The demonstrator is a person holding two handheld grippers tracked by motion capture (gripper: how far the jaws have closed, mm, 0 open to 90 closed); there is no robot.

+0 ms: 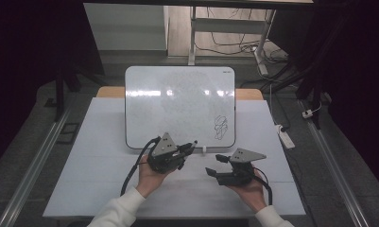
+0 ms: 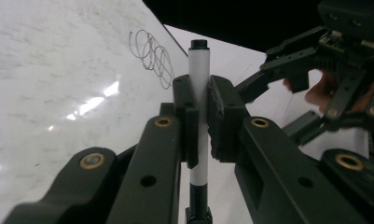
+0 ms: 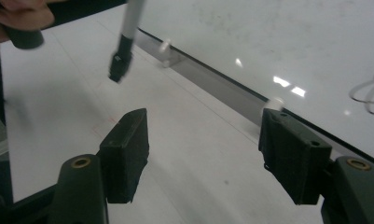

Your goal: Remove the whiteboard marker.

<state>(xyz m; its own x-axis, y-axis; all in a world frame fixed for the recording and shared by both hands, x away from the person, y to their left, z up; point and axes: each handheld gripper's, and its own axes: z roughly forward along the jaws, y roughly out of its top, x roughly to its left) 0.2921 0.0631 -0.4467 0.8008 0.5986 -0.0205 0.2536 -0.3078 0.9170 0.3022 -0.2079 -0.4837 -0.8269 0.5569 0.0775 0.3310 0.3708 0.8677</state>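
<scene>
A white-covered bench (image 1: 107, 189) carries a whiteboard (image 1: 177, 104) that rests propped at the far side, its surface smudged from erasing and marked with a small looping black scribble (image 1: 221, 127) near its lower right corner. Just in front of the whiteboard's near edge, a person's left hand holds the left gripper (image 1: 187, 150), whose fingers (image 2: 187, 116) are pressed against the barrel of a white marker (image 2: 199, 70), pinching it between them. In the left gripper view the marker stands upright between the pads, a black end sticking up above them and a black section showing below, with the scribble on the whiteboard beyond it. To the right of that hand, also just in front of the whiteboard's near edge, the other hand holds the right gripper (image 1: 215, 164), its fingers (image 3: 126, 149) spread wide apart with nothing between them, poised above the bare bench cover. In the right gripper view the marker's black lower end (image 3: 119, 60) hangs in the air near the whiteboard's bottom edge, clear of the spread pads. The two grippers sit near each other but apart.
</scene>
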